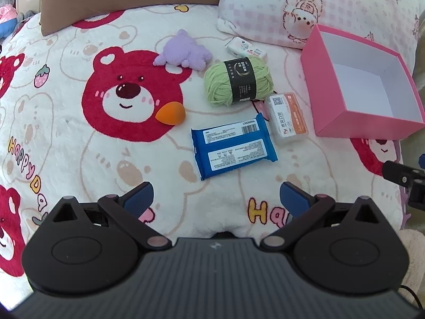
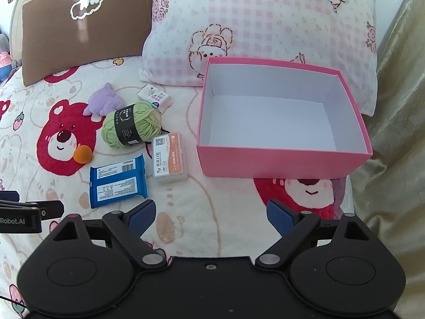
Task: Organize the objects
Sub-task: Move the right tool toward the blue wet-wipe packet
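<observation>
My left hand-held gripper [image 1: 215, 195] hangs spread and empty above the bed blanket [image 1: 66, 159]; my right hand-held gripper [image 2: 211, 212] is likewise spread, holding nothing. Just ahead of the left one lies one blue wipes pack [image 1: 233, 150]. Beyond it I count one orange makeup sponge [image 1: 171, 113] to the left, one clear floss-pick case [image 1: 288, 118] to the right, one green yarn ball [image 1: 237, 81], one purple plush [image 1: 183, 51] and one small white packet [image 1: 245, 47]. One empty pink box [image 2: 281, 163] sits ahead-right of the right one. Two pillows [image 2: 260, 26] lie farthest back.
</observation>
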{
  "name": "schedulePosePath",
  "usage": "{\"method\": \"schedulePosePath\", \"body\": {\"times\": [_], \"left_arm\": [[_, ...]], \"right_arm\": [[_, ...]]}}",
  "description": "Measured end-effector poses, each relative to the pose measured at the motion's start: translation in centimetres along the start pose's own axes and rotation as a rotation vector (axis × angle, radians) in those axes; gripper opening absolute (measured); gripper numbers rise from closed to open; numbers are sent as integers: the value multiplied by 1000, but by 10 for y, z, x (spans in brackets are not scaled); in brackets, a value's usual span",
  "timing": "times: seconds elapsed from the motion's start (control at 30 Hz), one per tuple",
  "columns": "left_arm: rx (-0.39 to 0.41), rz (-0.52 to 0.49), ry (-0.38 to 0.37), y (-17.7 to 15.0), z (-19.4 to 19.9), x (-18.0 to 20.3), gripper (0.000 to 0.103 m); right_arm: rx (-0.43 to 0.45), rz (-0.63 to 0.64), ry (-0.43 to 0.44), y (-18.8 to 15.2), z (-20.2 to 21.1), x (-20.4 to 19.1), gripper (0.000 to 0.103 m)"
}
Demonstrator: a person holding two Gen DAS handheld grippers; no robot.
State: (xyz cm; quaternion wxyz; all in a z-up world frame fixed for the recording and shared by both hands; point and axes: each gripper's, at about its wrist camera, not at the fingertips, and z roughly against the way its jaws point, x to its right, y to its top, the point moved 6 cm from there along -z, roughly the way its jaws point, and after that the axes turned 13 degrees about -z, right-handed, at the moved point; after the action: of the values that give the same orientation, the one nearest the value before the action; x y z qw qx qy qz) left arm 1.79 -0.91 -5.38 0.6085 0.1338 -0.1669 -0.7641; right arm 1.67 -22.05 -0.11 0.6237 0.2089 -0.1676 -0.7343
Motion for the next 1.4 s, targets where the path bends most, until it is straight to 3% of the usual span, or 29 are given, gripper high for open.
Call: {"method": "schedulePosePath", "body": {"times": [0.17, 0.37, 0.87, 1.1, 1.4], "left_arm": [[-3, -33, 44, 0, -5, 4, 103], [-18, -25, 29, -2, -9, 3, 103], [-22, -22, 29, -4, -10, 3, 103], [-19, -21, 19, -3, -8, 4, 103], [26, -21, 21, 7, 22, -7, 103]], "right_arm": [[22, 8, 6, 1, 0, -2, 93], [34, 22, 72, 0, 2, -8, 93], [76, -19, 26, -2, 10, 5, 92], [47, -16, 34, -4, 5, 11, 93], [26, 23, 44, -1, 9, 4, 94]]}}
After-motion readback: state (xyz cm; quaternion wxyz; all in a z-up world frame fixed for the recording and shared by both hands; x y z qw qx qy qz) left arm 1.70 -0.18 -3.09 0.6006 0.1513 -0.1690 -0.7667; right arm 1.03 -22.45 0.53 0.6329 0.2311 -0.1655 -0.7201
